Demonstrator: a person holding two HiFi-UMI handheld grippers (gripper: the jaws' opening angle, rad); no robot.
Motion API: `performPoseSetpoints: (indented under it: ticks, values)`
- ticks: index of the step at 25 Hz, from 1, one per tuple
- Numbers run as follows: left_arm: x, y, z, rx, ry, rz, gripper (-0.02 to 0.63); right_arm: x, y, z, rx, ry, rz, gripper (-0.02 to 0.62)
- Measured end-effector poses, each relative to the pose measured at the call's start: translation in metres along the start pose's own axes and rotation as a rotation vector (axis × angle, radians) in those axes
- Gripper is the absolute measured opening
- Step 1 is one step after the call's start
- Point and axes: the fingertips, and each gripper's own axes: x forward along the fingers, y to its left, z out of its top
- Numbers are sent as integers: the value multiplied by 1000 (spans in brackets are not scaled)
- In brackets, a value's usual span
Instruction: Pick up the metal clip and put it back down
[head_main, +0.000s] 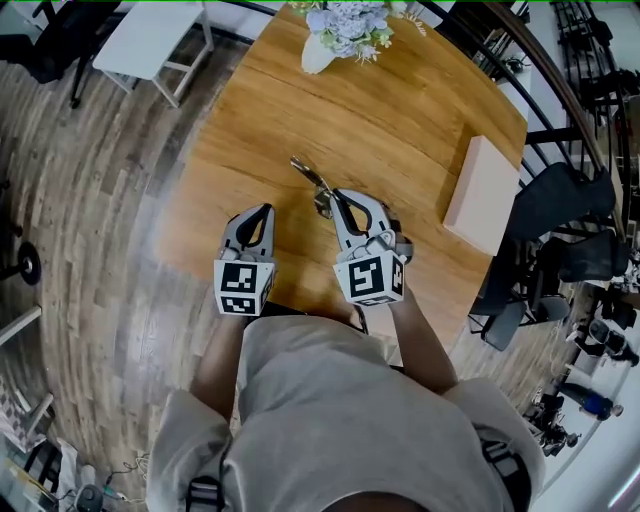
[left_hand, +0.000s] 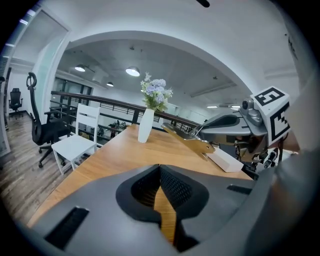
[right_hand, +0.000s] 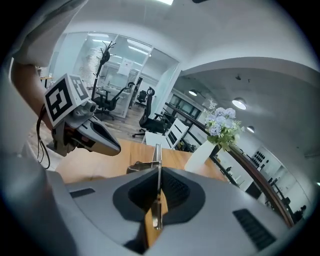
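Observation:
A metal clip hangs above the wooden table, pinched at its near end by my right gripper. In the right gripper view the clip's thin plate stands edge-on between the shut jaws and sticks out ahead of them. From the left gripper view the same clip shows gold-toned and slanted, clear of the tabletop. My left gripper hovers just left of the right one, its jaws closed together with nothing in them.
A white vase of pale flowers stands at the table's far edge. A flat pinkish box lies near the right edge. A white chair is off the far left corner, and dark office chairs are to the right.

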Motion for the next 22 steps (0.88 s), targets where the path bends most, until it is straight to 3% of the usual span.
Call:
performPoseSetpoints:
  ticks: [16,22]
  values:
    - [47,40,-21,15,108,-66,23,86,11,-33,-80,152,9,28]
    - [55,45,-30,15,137,-87,23,110,15,-43,-160,203,13,28]
